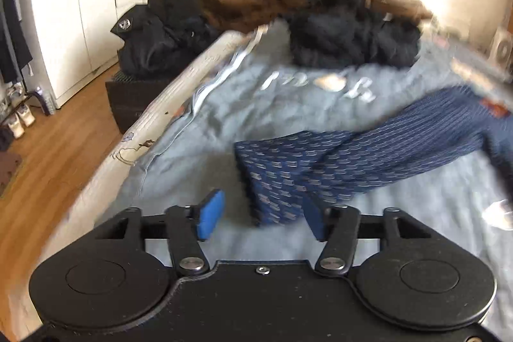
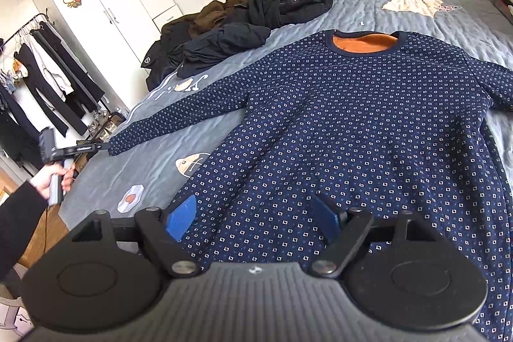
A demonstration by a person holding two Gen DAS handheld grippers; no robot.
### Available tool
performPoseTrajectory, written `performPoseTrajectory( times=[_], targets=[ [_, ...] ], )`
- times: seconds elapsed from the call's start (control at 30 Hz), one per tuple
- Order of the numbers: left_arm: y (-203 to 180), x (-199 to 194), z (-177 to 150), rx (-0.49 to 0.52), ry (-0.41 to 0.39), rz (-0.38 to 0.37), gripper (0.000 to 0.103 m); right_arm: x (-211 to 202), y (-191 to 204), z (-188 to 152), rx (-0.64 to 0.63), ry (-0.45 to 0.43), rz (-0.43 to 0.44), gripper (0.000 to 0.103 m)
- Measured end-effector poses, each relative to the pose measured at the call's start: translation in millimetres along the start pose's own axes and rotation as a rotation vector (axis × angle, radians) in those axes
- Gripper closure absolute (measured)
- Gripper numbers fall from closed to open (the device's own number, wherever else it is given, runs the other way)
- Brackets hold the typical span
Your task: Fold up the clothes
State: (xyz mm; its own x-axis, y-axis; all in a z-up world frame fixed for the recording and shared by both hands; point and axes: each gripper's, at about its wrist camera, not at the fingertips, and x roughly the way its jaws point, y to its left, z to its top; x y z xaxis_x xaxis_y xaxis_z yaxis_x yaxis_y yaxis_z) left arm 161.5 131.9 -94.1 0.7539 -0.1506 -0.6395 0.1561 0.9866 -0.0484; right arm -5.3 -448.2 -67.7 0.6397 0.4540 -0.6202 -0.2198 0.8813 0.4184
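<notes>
Right gripper (image 2: 256,218) open over the hem of the navy patterned top (image 2: 352,124), spread flat on the grey quilt (image 2: 154,169). Left gripper (image 1: 261,218) open at the sleeve cuff (image 1: 275,175), by the bed's edge; that view is blurred. Dark clothes pile (image 2: 256,15) beyond.

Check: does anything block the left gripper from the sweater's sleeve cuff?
Nothing visible. The sleeve cuff lies right ahead of the open left gripper on the bedspread; the dark clothes pile sits well beyond it.
</notes>
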Motion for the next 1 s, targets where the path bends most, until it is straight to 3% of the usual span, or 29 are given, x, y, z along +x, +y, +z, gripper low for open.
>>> performPoseTrajectory(
  times=[0.17,0.23,0.27,0.4,0.6,0.77,0.87,1.0],
  targets=[
    [-118.0,-39.8,-51.1,0.213,0.017,-0.196,0.045,-4.2,-1.7,-3.2,0.032,-0.012,0.013,0.024],
    [-163.8,-43.5,-64.9,0.229,0.022,-0.308,0.040,-6.7,1.1,-5.7,0.031,-0.016,0.026,0.024],
    [-179.1,-38.5,-63.1,0.230,0.019,-0.341,0.036,-8.0,2.6,-7.0,0.030,-0.018,0.033,0.024],
    [-237.3,-16.0,-51.9,0.234,0.003,-0.463,0.036,-19.6,7.7,-11.6,0.019,-0.029,0.039,0.024],
    [-267.5,56.8,0.9,0.073,0.076,-0.468,0.033,-40.0,1.7,-14.4,0.039,-0.058,0.014,0.024],
    [-268.0,106.2,21.4,-0.139,0.142,-0.485,0.033,-43.2,-16.2,-16.1,0.063,-0.065,0.010,0.024],
    [-259.8,134.2,35.9,-0.275,0.158,-0.484,0.033,-44.3,-40.2,-9.7,0.088,-0.077,0.001,0.024],
    [-254.0,161.1,47.6,-0.357,0.186,-0.468,0.034,-42.9,-100.2,18.8,0.149,-0.089,-0.012,0.024]
  ],
)
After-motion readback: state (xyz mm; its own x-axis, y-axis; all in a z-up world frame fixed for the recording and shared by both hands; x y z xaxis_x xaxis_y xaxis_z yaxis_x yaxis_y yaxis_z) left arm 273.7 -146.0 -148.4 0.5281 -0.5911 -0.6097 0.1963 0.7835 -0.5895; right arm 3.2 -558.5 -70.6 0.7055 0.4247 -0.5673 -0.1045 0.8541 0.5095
